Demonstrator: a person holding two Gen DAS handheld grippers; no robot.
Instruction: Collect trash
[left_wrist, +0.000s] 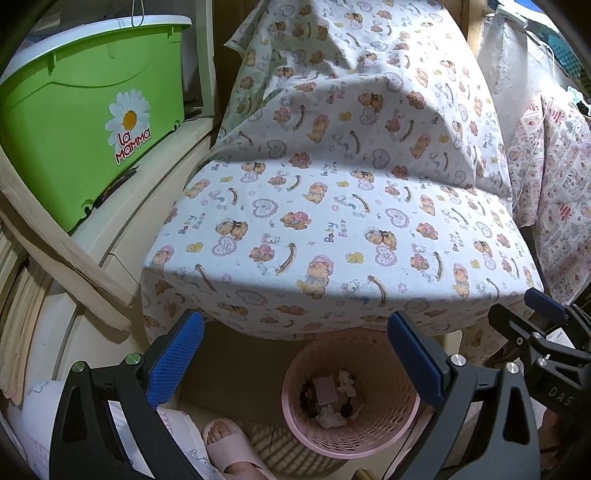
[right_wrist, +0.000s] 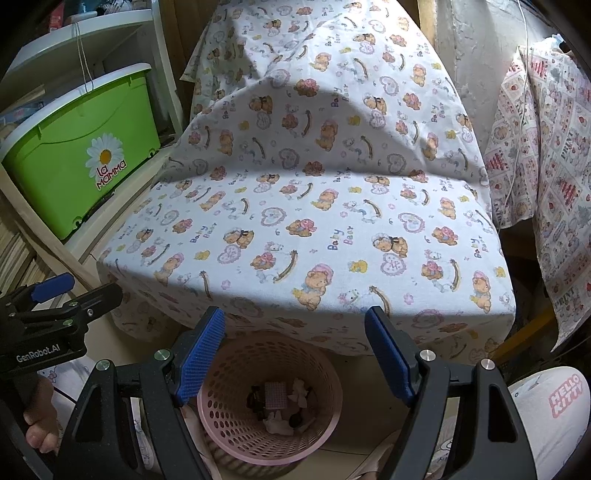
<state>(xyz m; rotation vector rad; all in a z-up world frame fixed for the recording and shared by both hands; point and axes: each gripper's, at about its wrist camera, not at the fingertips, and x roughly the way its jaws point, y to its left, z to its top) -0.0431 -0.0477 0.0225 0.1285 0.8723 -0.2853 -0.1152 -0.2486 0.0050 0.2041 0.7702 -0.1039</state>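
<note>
A pink perforated trash basket (left_wrist: 384, 435) stands on the floor below the table's front edge; it also shows in the right wrist view (right_wrist: 236, 439). Inside lie crumpled white tissues (left_wrist: 334, 419), a pale ridged piece (left_wrist: 325, 391) and dark scraps; the same trash (right_wrist: 277, 400) shows in the right wrist view. My left gripper (left_wrist: 295, 354) is open and empty above the basket. My right gripper (right_wrist: 295, 350) is open and empty above the basket too. The right gripper's body (left_wrist: 543, 339) shows at the right of the left wrist view.
A table under a teddy-bear print cloth (left_wrist: 332, 221) fills the middle of both views. A green "La Mamma" bin (left_wrist: 85, 129) sits on shelving at the left. A foot in a pink slipper (left_wrist: 229, 446) is beside the basket. Another printed cloth (right_wrist: 546, 206) hangs at the right.
</note>
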